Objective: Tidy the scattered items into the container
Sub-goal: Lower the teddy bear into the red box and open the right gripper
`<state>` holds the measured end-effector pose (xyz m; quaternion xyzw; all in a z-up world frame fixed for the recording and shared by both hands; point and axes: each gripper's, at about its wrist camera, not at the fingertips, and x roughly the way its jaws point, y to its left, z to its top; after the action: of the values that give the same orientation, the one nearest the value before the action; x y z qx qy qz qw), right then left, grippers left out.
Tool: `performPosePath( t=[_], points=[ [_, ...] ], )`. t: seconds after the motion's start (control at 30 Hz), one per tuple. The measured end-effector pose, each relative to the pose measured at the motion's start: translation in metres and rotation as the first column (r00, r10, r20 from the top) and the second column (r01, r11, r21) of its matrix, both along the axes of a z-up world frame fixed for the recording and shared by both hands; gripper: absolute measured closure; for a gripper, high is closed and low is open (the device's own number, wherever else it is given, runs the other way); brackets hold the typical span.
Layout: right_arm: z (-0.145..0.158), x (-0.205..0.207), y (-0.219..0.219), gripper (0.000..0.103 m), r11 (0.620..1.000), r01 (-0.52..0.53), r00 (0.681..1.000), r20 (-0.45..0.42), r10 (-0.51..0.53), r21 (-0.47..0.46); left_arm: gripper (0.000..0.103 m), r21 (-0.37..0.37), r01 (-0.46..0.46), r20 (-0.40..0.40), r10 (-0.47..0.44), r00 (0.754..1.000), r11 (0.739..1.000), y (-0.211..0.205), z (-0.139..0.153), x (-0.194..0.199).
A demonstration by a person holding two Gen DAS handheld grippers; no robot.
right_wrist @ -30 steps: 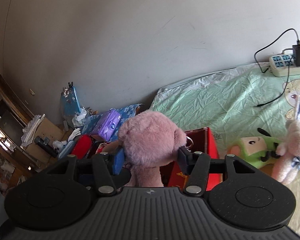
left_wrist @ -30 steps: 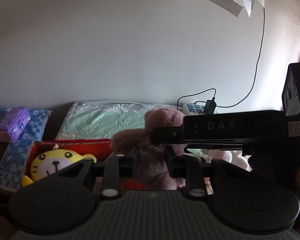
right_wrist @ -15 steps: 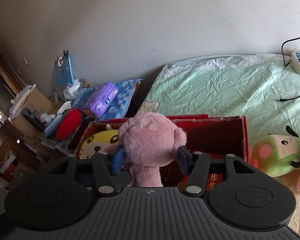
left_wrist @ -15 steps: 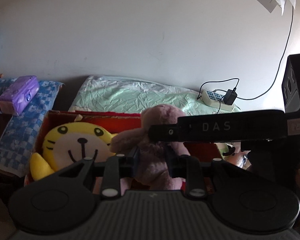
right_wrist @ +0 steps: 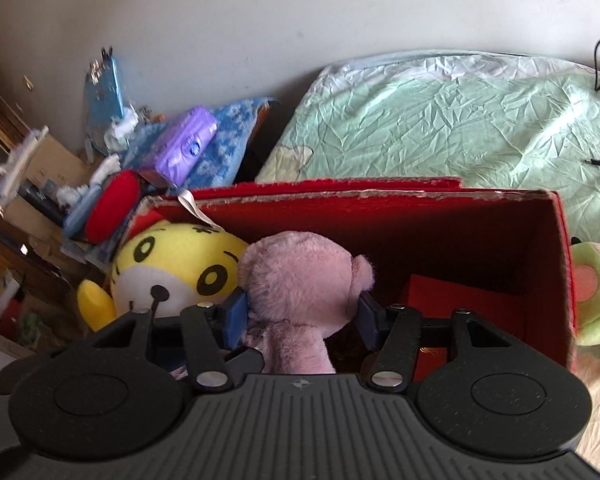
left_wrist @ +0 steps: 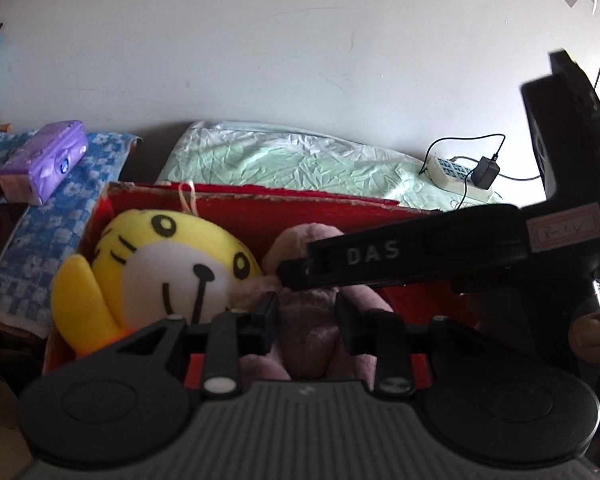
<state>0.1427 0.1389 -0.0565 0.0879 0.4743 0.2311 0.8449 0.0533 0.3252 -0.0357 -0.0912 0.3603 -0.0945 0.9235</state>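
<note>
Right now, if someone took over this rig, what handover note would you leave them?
Right tongs: shut on the pink plush bear, gripping its head over the red box.
Left tongs: also shut on the bear's body, low inside the box.
Done: yellow tiger plush lies in the box's left end.
Left: release the bear beside the tiger, then fetch the green plush lying on the bed just outside the box's right wall.
</note>
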Motion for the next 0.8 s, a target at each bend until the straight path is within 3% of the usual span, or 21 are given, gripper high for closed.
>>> performPosePath(
  t=[0.27, 0.57, 0.8],
  points=[
    [-0.006, 0.003, -0.005, 0.04, 0.998, 0.018, 1.0, -0.017, -0.019, -0.057, 0.068, -0.004, 0.036, -0.034, -0.036, 0.999, 0.999, -0.007, -0.01, 0.006],
    [0.011, -0.004, -0.018, 0.041, 0.998, 0.055, 0.997, 0.047, -0.054, -0.028, 0.07, 0.013, 0.053, -0.058, -0.052, 0.997, 0.999, -0.01, -0.019, 0.007],
    [0.019, -0.01, -0.022, 0.048, 0.996, 0.083, 0.995, 0.055, -0.081, -0.042, 0.07, 0.028, 0.051, -0.05, -0.049, 0.998, 0.998, -0.012, -0.01, 0.004]
  ],
)
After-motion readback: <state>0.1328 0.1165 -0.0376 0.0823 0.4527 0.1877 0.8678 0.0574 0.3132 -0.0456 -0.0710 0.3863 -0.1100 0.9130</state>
